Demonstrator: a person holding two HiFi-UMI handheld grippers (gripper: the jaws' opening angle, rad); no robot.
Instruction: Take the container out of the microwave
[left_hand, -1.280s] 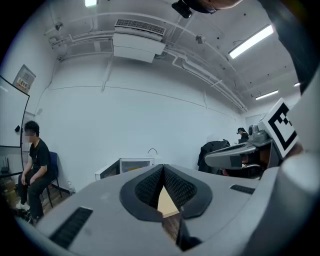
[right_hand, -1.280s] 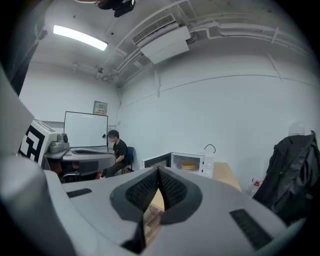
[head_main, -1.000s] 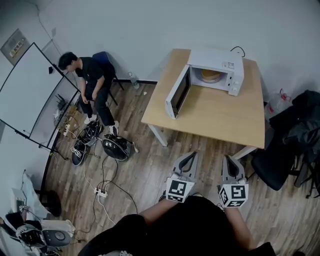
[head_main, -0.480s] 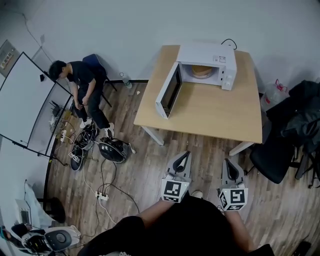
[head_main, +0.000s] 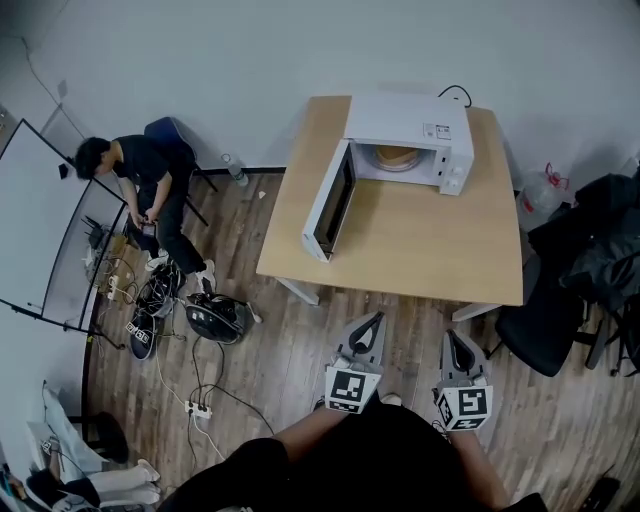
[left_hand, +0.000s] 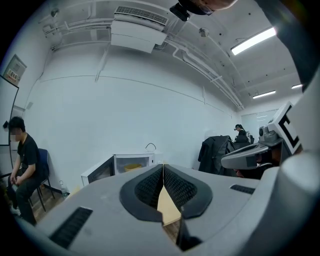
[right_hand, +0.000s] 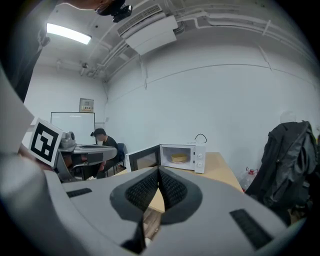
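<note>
A white microwave (head_main: 408, 135) stands at the far side of a wooden table (head_main: 400, 235), its door (head_main: 330, 205) swung wide open to the left. Inside it sits a yellow container (head_main: 395, 156), also seen in the right gripper view as the container (right_hand: 179, 158) and in the left gripper view as the container (left_hand: 132, 167). My left gripper (head_main: 374, 318) and right gripper (head_main: 453, 337) hover over the floor just short of the table's near edge. Both are shut with nothing between the jaws. In its own view, the left gripper (left_hand: 163, 171) has its pads together; so does the right gripper (right_hand: 159, 174).
A person (head_main: 140, 185) sits on a chair at the left, beside a whiteboard (head_main: 40, 240). Cables and a power strip (head_main: 195, 408) lie on the wood floor. A dark office chair with a jacket (head_main: 585, 265) stands right of the table. A water bottle (head_main: 533, 205) sits near the wall.
The table and microwave have come nearer and shifted left in the head view. Both grippers have moved forward and slightly down toward the table. Jaws stay shut.
</note>
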